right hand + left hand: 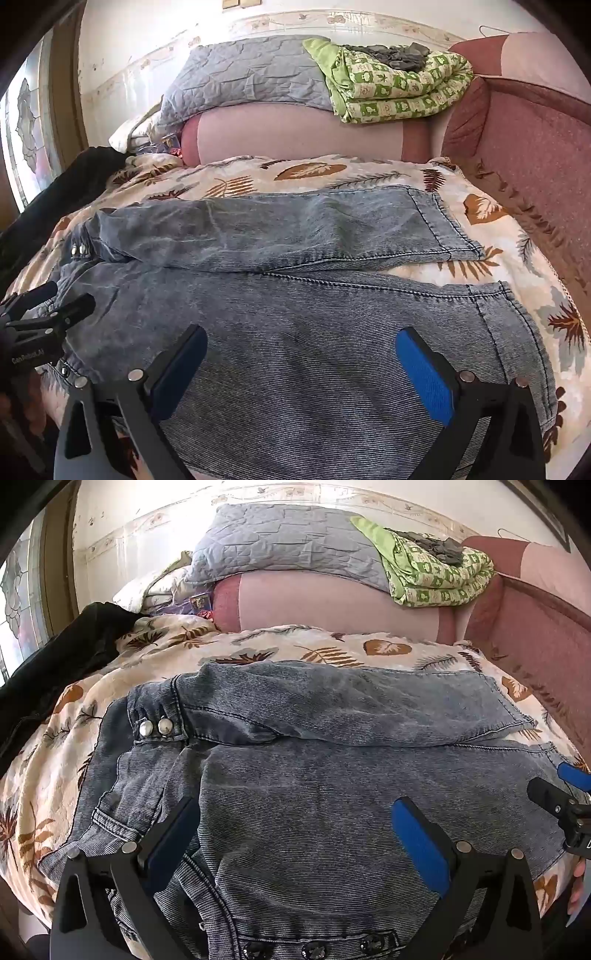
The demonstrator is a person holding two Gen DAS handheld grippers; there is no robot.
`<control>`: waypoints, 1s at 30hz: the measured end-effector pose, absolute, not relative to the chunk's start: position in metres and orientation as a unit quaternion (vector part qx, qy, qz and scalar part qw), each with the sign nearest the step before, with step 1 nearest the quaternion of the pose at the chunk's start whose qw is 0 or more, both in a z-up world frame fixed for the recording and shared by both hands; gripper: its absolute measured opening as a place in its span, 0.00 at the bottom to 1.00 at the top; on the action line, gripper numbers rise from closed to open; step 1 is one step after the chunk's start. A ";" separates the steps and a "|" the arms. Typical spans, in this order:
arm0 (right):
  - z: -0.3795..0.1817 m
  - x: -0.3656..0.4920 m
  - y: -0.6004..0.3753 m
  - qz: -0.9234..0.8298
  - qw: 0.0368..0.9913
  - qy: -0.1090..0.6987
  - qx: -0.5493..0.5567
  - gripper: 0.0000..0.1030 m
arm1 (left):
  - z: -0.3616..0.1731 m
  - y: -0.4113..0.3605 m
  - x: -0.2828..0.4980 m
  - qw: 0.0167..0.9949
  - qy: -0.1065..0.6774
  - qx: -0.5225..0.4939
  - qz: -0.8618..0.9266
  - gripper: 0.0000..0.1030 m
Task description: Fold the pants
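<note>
Washed blue denim pants [314, 782] lie spread flat on a leaf-print bedspread [258, 646], waist to the left, two legs running to the right [332, 295]. Two metal waist buttons [155, 727] show at the left. My left gripper [295, 819] is open, hovering over the waist and near leg, holding nothing. My right gripper [301, 354] is open over the near leg, towards its hem [517, 314], holding nothing. The right gripper also shows at the right edge of the left wrist view [561, 794]. The left gripper shows at the left edge of the right wrist view [44, 314].
A grey quilt [280, 542] and a green patterned blanket [436, 572] lie on the pink sofa back [332, 605]. A dark garment [66, 653] lies at the left. A pink armrest [535, 155] bounds the right side. A window stands at the far left.
</note>
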State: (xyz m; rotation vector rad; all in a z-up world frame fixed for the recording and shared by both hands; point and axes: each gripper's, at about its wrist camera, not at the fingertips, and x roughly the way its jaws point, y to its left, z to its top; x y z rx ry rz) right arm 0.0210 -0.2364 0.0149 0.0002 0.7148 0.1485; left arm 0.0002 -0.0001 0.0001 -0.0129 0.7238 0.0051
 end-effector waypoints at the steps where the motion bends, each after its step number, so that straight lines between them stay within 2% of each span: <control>1: 0.015 0.021 -0.236 0.073 0.934 0.350 0.000 1.00 | -0.001 -0.001 -0.001 0.936 0.353 -0.007 0.003 1.00; 30: 0.013 0.021 -0.235 0.073 0.933 0.352 -0.003 1.00 | -0.002 -0.003 -0.002 0.937 0.349 -0.010 0.002 1.00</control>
